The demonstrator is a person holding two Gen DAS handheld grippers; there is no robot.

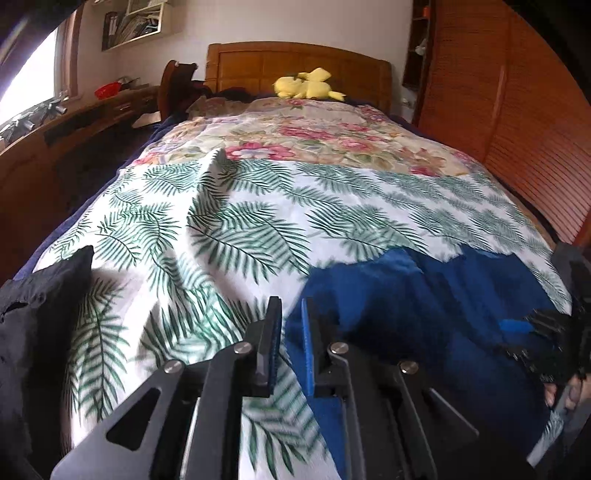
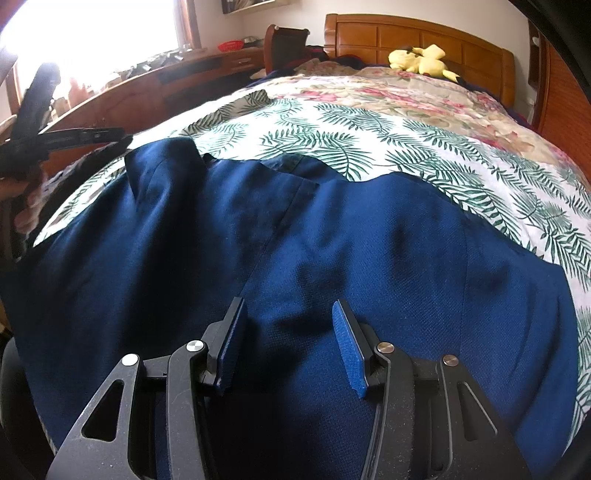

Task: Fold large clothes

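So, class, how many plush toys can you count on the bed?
1: a yellow plush toy lies at the head of the bed, against the wooden headboard. Others might be hidden behind the bedding.

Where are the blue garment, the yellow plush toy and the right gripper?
blue garment (image 2: 332, 240): right wrist view, middle of cloth.
yellow plush toy (image 1: 308, 86): left wrist view, body.
right gripper (image 2: 288, 343): right wrist view, between fingertips.
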